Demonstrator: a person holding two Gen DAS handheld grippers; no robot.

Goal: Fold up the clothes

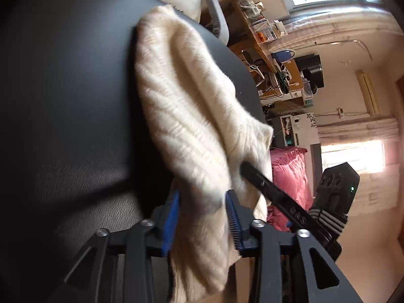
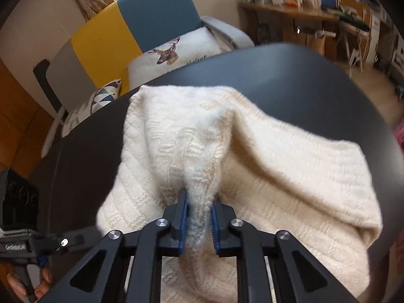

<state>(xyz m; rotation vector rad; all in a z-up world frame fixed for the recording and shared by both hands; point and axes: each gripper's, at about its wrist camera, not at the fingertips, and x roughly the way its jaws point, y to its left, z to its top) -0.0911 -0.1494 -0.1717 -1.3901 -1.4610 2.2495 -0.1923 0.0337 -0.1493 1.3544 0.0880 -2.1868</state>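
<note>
A cream cable-knit sweater (image 2: 265, 156) is being held over a round black table (image 2: 290, 75), partly lying on the top and partly lifted. The right gripper (image 2: 199, 217) is closed on a bunched ridge of the knit, with the wool squeezed between the blue pads (image 2: 182, 227). The left gripper (image 1: 202, 217) is likewise clamped on a hanging strip of the sweater near the table's edge.

In both grips only a narrow pinch of fuzzy, stretchy knit is being held, so it is judged that a slip could be caused by a sharp pull, or the fabric could be stretched out of shape. Part of the sweater is hanging close to the rim, and the rest could be dragged off by its weight. The two tools are being worked close together, so a knock between them is possible.

A deer-print cushion (image 2: 166, 53) is lying just beyond the table, and a cluttered wooden desk (image 2: 290, 12) is standing well behind. Neither is standing in the way.
</note>
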